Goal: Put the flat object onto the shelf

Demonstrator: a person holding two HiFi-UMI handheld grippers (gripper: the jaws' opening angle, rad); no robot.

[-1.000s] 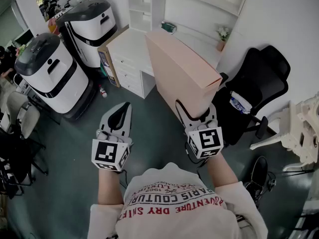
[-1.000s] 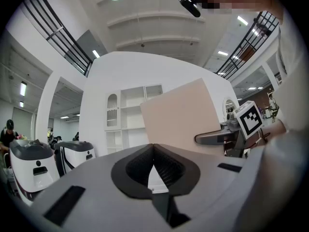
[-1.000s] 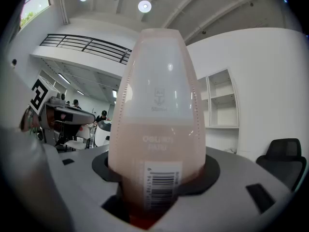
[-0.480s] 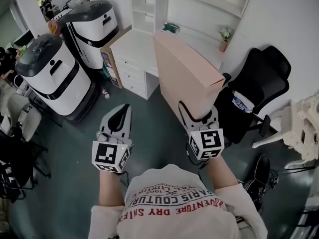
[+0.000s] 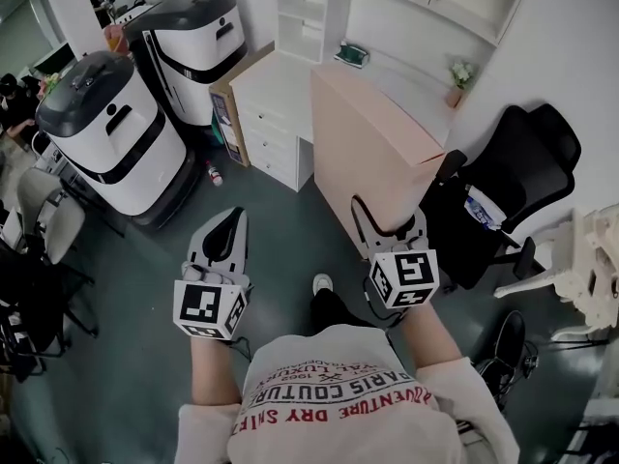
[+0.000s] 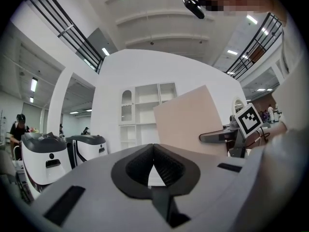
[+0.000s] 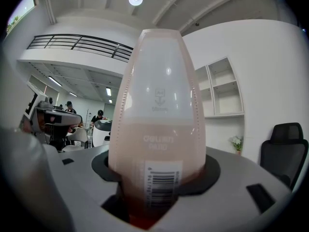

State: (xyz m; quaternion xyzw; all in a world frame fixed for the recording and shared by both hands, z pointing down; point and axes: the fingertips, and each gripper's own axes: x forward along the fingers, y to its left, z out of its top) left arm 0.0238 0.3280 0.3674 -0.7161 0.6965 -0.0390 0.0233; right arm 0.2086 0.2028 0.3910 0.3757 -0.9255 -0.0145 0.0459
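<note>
The flat object is a tall, thin pink file box (image 5: 377, 153), held upright with its barcoded edge (image 7: 159, 178) facing the right gripper view. My right gripper (image 5: 392, 228) is shut on its lower end, one jaw on each broad face. Its top points toward the white shelf unit (image 5: 309, 13) above the white desk (image 5: 280, 80). My left gripper (image 5: 232, 218) hovers over the floor to the left, jaws shut and empty. In the left gripper view the closed tips (image 6: 153, 151) point at the shelf (image 6: 145, 110), with the pink box (image 6: 190, 122) at right.
Two white-and-black machines (image 5: 106, 133) (image 5: 198, 42) stand at left. A brown carton (image 5: 227, 100) leans on the desk drawers. A black office chair (image 5: 513, 191) is right of the box, a small plant (image 5: 459, 75) on the desk's far end, and a white frame (image 5: 590, 269) at far right.
The desk, shelf and machines have slid lower and nearer in the head view. A shoe now shows on the floor between the grippers. Both grippers keep their pose.
</note>
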